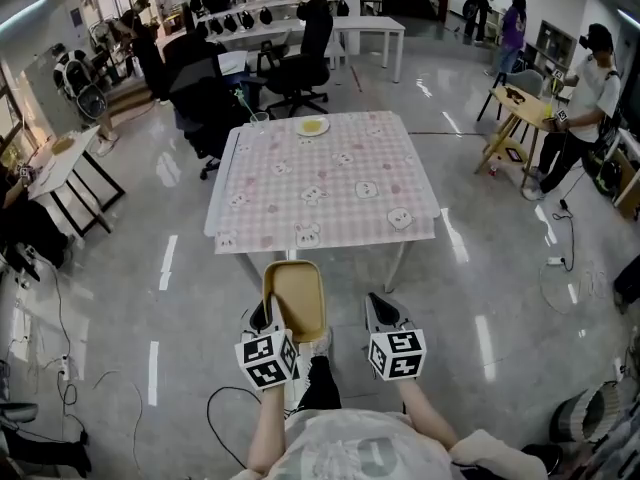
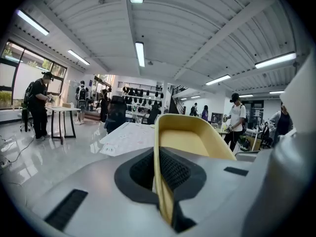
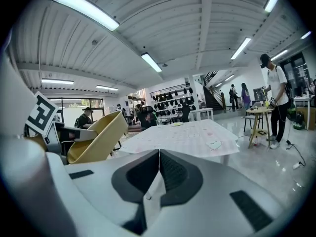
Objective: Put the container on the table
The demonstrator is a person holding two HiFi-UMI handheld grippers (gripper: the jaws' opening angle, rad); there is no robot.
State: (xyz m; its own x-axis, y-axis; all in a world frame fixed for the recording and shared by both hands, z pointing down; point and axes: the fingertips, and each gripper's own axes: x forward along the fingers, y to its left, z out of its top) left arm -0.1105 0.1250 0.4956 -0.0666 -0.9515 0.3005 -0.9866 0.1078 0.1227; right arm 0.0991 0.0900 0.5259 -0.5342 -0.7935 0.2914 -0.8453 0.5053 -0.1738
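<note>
A yellow rectangular container [image 1: 294,297] hangs in the air just short of the near edge of the table [image 1: 325,183], which has a pink checked cloth. My left gripper [image 1: 265,320] is shut on the container's near left rim; in the left gripper view the yellow rim [image 2: 160,181] runs edge-on between the black pads. My right gripper [image 1: 381,313] is beside the container on its right, apart from it, shut with nothing in it. In the right gripper view the container [image 3: 97,135] shows at the left and the table [image 3: 185,137] ahead.
On the table's far edge stand a clear glass [image 1: 259,122] and a white plate with something yellow on it [image 1: 312,126]. Black office chairs [image 1: 300,63] stand behind the table. A person works at a small wooden table [image 1: 520,113] at the right. Cables lie on the glossy floor [image 1: 560,268].
</note>
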